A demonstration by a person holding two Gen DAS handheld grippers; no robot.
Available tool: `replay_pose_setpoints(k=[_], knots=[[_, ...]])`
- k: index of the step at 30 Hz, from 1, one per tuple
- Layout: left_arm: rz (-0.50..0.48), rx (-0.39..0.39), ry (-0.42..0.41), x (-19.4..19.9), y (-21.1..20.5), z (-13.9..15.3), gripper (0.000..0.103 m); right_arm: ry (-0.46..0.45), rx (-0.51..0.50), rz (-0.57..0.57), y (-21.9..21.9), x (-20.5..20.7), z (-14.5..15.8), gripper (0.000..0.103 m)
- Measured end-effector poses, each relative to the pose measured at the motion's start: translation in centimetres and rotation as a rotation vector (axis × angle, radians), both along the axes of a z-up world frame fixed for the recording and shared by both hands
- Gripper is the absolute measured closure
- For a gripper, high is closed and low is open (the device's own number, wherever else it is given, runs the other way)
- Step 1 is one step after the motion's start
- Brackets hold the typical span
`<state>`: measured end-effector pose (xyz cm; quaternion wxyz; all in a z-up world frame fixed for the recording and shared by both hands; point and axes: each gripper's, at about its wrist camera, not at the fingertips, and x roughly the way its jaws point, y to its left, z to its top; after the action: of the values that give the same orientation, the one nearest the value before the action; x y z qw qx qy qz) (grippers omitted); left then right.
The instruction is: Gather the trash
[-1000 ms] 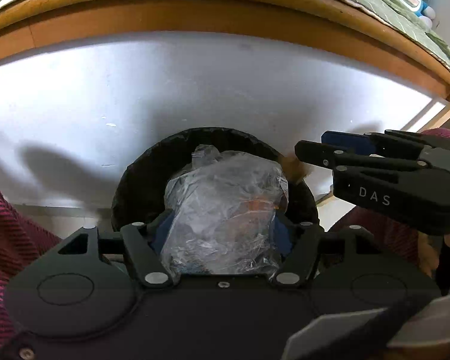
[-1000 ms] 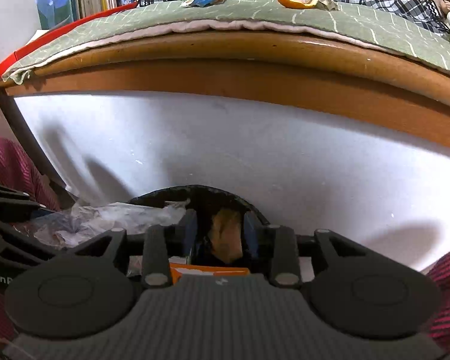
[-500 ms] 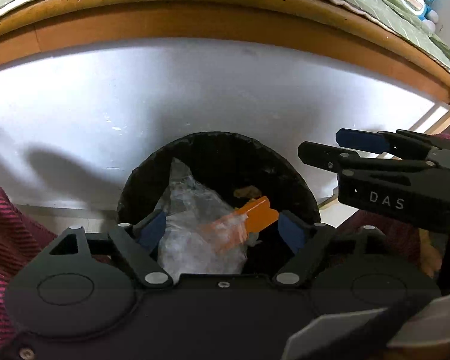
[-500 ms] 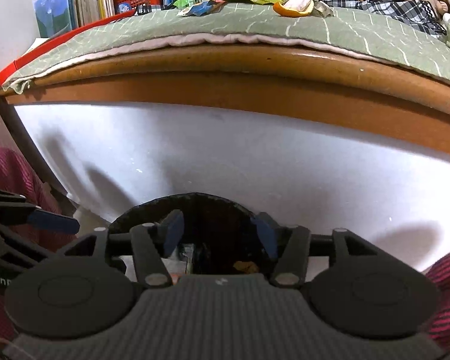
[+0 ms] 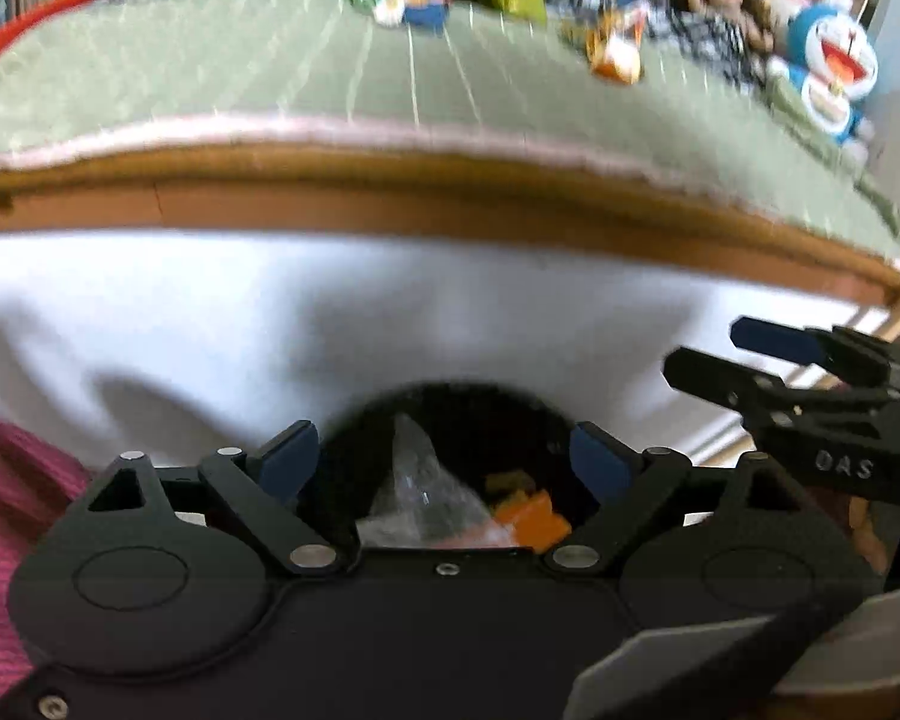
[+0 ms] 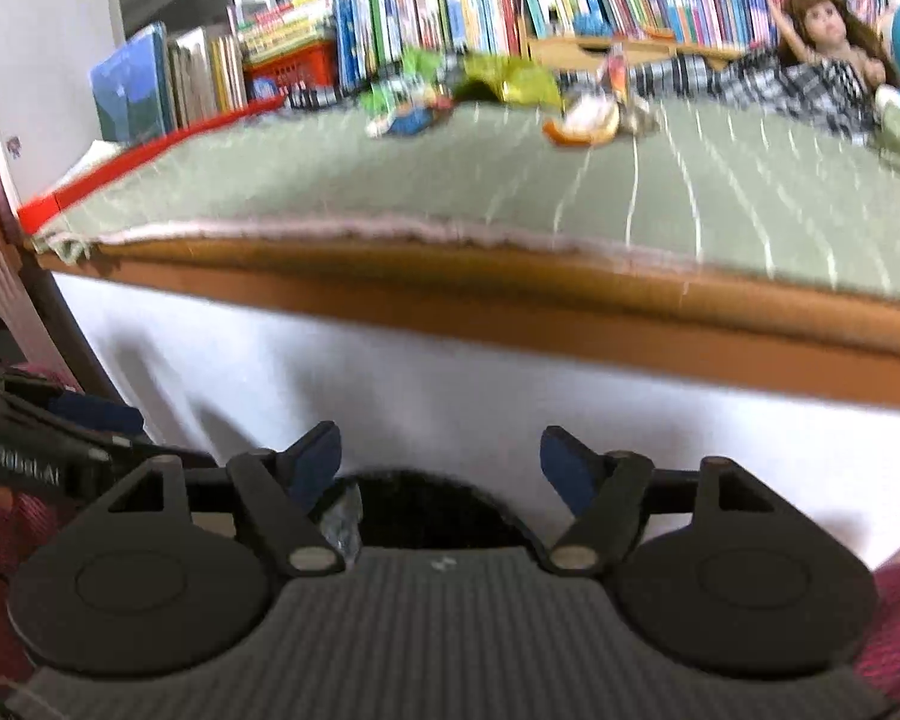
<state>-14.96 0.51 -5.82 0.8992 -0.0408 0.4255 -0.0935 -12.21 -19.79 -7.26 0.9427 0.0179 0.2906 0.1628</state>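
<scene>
A black trash bin (image 5: 450,414) sits low against the white bed side. Inside it lie a clear plastic bag (image 5: 417,498) and an orange scrap (image 5: 534,519). My left gripper (image 5: 444,459) hangs open above the bin, empty. My right gripper (image 6: 438,459) is open and empty too, over the bin's rim (image 6: 426,501); from the left wrist it shows at the right (image 5: 750,360). More litter lies on the green bedspread: green wrappers (image 6: 504,84), a blue wrapper (image 6: 411,117) and an orange peel (image 6: 582,123).
The wooden bed rail (image 6: 510,306) runs across above the bin. A doll (image 6: 822,24), blue plush toys (image 5: 834,72) and a checked cloth (image 6: 780,84) lie at the bed's right. Bookshelves (image 6: 510,6) stand behind. Pink sleeves (image 5: 12,480) flank the grippers.
My left gripper let go of the plastic bag and my right gripper dropped its brown scrap into the bin. Both opened wide and rose, bringing the bed top into view.
</scene>
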Motion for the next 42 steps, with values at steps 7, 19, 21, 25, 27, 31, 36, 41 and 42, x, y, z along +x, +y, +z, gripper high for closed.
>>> replay_pose_setpoints(k=[7, 19, 21, 25, 27, 31, 36, 41, 42], knots=[[0.011, -0.025, -0.106, 0.5, 1.2, 4.2, 0.009, -0.111, 0.001, 0.011, -0.2, 0.1, 3.2, 0.015], [0.013, -0.035, -0.190, 2.6, 1.7, 7.2, 0.007, -0.204, -0.044, -0.025, -0.7, 1.8, 6.0, 0.014], [0.013, -0.027, -0.222, 3.2, 1.6, 8.1, 0.007, -0.219, -0.040, -0.038, -1.0, 2.4, 6.5, 0.014], [0.014, -0.035, -0.244, 4.1, 1.3, 9.2, 0.007, -0.229, -0.019, -0.068, -1.5, 3.3, 7.1, 0.013], [0.001, -0.053, -0.230, 4.0, 1.3, 8.9, 0.006, -0.224, -0.006, -0.073, -1.6, 3.4, 6.9, 0.013], [-0.033, -0.046, -0.160, 3.2, 0.9, 6.5, 0.007, -0.190, -0.006, -0.075, -1.7, 3.3, 5.7, 0.013], [-0.057, -0.063, -0.045, 1.7, 1.1, 3.1, 0.013, -0.158, -0.025, -0.050, -1.5, 2.2, 4.3, 0.013], [-0.095, -0.064, 0.134, 0.1, 0.1, -2.7, 0.034, -0.116, -0.028, -0.043, -1.4, 1.5, 2.8, 0.013], [-0.115, -0.054, 0.187, 0.0, -0.4, -4.3, 0.038, -0.101, -0.018, -0.045, -1.4, 1.5, 2.4, 0.013]])
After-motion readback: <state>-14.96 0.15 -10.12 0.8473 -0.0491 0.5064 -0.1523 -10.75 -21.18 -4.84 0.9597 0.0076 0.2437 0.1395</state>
